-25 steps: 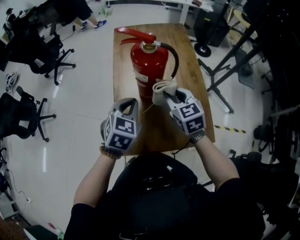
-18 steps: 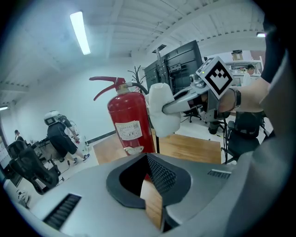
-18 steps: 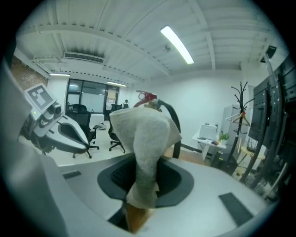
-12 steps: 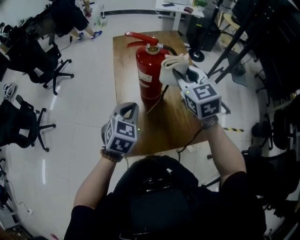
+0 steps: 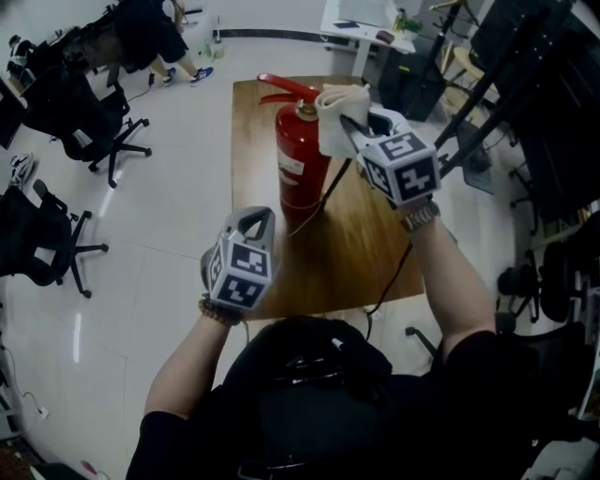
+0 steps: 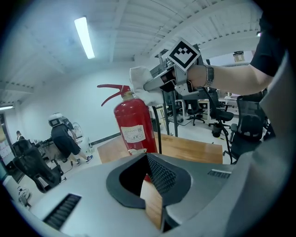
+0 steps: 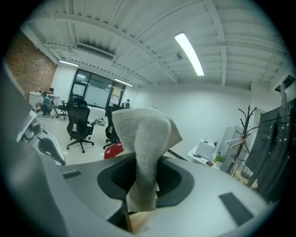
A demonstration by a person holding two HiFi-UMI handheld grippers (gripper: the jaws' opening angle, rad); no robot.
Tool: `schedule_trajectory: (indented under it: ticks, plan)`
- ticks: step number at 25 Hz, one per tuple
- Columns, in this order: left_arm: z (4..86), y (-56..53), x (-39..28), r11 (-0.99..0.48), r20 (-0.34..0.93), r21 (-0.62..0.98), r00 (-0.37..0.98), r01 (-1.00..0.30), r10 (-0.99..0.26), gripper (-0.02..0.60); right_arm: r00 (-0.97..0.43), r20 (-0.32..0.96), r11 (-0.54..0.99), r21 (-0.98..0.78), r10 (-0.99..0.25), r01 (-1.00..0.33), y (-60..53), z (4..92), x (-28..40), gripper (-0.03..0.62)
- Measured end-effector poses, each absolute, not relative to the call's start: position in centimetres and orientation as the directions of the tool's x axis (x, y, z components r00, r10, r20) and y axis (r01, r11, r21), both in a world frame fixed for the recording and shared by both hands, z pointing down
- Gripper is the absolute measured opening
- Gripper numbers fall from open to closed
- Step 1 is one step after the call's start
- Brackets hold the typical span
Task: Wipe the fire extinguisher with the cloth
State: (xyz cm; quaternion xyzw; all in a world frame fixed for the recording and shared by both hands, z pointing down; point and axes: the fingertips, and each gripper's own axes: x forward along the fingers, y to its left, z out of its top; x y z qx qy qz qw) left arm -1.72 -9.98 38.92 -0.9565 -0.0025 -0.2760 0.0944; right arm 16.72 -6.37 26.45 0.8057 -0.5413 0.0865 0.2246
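A red fire extinguisher [image 5: 302,171] stands upright on the wooden table [image 5: 361,253], its lever and black hose at the top. My right gripper [image 5: 356,129] is raised beside the extinguisher's head, shut on a white cloth [image 5: 339,105] that bunches out past the jaws. The right gripper view shows the cloth [image 7: 145,139] pinched in the jaws, with a bit of red extinguisher [image 7: 113,149] behind. My left gripper [image 5: 255,220] hangs low at the table's front left edge, shut with nothing in it, apart from the extinguisher [image 6: 134,127]. The left gripper view shows the cloth [image 6: 138,76] up by the lever.
Black office chairs [image 5: 89,112] stand on the white floor to the left, and a person [image 5: 150,28] is at the back left. Dark metal stands [image 5: 525,84] crowd the right side. A white desk [image 5: 366,14] sits behind the table. A cable [image 5: 389,281] hangs under my right wrist.
My right gripper has risen with the cloth from the extinguisher's body up to its head. The left gripper has hardly moved.
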Motion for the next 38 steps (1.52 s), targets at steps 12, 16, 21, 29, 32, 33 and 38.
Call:
schedule_trajectory:
  ticks: [12,16,21,29,32,33,38]
  plan:
    - [39.7,-7.3,2.6,-0.986,0.549,-0.162,0.826,-0.047,-0.129,0.000,0.242,0.372,-0.166,0.226,-0.896,-0.960,-5.3,28.8,17.6,0.118]
    - [40.0,-6.8,3.1,-0.983,0.560,-0.168,0.813,-0.074,-0.157,0.000,0.198,0.373,-0.132,0.194,-0.907,-0.972,-4.9,29.7,17.8,0.118]
    - [40.2,-6.0,3.8,-0.980,0.573,-0.175,0.800,-0.094,-0.179,0.000,0.152,0.400,-0.103,0.140,-0.904,-0.985,-3.9,31.7,18.3,0.118]
    - [41.2,-4.6,5.0,-0.977,0.595,-0.179,0.778,-0.119,-0.204,0.000,0.075,0.481,-0.055,0.056,-0.873,-0.997,-3.0,37.2,19.1,0.117]
    - [41.4,-4.2,5.5,-0.975,0.602,-0.180,0.769,-0.131,-0.214,0.000,0.048,0.507,-0.034,0.037,-0.861,-0.999,-2.9,39.1,19.3,0.117]
    - [41.5,-4.1,5.7,-0.974,0.604,-0.180,0.766,-0.135,-0.218,0.000,0.040,0.516,-0.028,0.031,-0.856,-0.999,-2.9,39.7,19.3,0.117]
    - [42.3,-3.8,6.0,-0.969,0.619,-0.183,0.746,-0.167,-0.245,0.000,-0.009,0.560,0.010,-0.003,-0.829,-1.000,-3.0,43.2,19.5,0.117]
